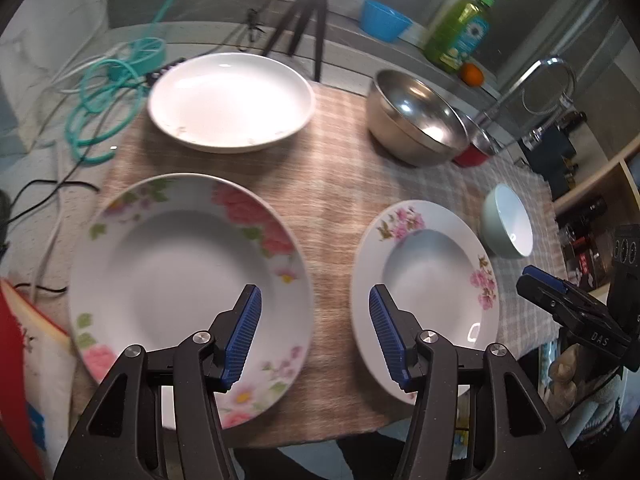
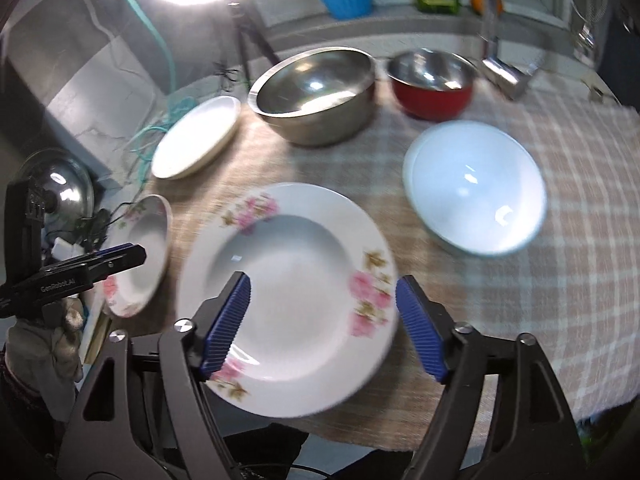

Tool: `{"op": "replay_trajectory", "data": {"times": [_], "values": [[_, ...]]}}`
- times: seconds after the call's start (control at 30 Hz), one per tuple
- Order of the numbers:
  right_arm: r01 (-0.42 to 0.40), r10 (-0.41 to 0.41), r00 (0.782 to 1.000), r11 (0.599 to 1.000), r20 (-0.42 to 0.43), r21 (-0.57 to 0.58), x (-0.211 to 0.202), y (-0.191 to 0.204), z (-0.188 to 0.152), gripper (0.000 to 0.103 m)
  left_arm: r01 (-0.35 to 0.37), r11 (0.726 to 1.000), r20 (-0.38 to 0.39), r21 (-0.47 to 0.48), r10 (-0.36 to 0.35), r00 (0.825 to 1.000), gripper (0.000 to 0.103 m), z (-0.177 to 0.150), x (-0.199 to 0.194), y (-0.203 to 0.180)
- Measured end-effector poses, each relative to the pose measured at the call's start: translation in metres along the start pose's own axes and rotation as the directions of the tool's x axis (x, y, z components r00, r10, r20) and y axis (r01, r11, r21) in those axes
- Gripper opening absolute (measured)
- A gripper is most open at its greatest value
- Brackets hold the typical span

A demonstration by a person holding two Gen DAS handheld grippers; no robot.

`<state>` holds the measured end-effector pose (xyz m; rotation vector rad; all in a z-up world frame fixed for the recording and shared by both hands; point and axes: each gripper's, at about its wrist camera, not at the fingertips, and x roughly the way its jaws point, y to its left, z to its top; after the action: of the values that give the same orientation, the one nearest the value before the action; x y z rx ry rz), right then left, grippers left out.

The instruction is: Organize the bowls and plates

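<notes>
A large flowered plate [image 1: 188, 280] and a smaller flowered plate [image 1: 428, 296] lie side by side on the checked cloth [image 1: 332, 184]. My left gripper [image 1: 315, 300] hangs open above the strip of cloth between them, holding nothing. In the right wrist view my right gripper [image 2: 324, 284] stands open over the smaller flowered plate [image 2: 296, 292], its pads wide apart near the rim and not pressing on it. The left gripper [image 2: 124, 254] shows at that view's left edge, over the large flowered plate [image 2: 144, 248]. The right gripper [image 1: 536, 276] shows at the left wrist view's right edge.
Farther back stand a plain white plate [image 1: 230, 100], a big steel bowl [image 1: 416, 120] and a red bowl [image 1: 478, 148]. A pale green bowl [image 1: 508, 226] sits right of the smaller plate. A tripod [image 1: 308, 12], teal hose [image 1: 104, 92], soap bottle [image 1: 460, 28] and tap [image 1: 540, 76] line the back.
</notes>
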<state>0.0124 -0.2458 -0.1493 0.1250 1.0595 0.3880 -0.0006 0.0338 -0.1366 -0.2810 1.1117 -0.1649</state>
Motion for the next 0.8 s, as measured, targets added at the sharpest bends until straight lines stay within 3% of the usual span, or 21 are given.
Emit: {"op": "replay_trajectory", "data": {"times": [0.4,0.73,0.8], "values": [[-0.139,0.135,0.989,0.987,-0.052,-0.082,0.031,0.064,0.021,0.081,-0.105,0.986,0.069,-0.13,0.115,0.991,0.058,-0.013,-0.034,0.063],[-0.229,0.214,0.968,0.966,-0.128,-0.119,0.068,0.109,0.029,0.08,-0.128,0.966,0.068,-0.225,0.147,0.987,0.058,-0.028,-0.041,0.099],[-0.239,0.221,0.964,0.964,-0.147,-0.115,0.078,0.115,0.03,0.073,-0.136,0.962,0.067,-0.238,0.156,0.985,0.058,-0.029,-0.041,0.106]]}}
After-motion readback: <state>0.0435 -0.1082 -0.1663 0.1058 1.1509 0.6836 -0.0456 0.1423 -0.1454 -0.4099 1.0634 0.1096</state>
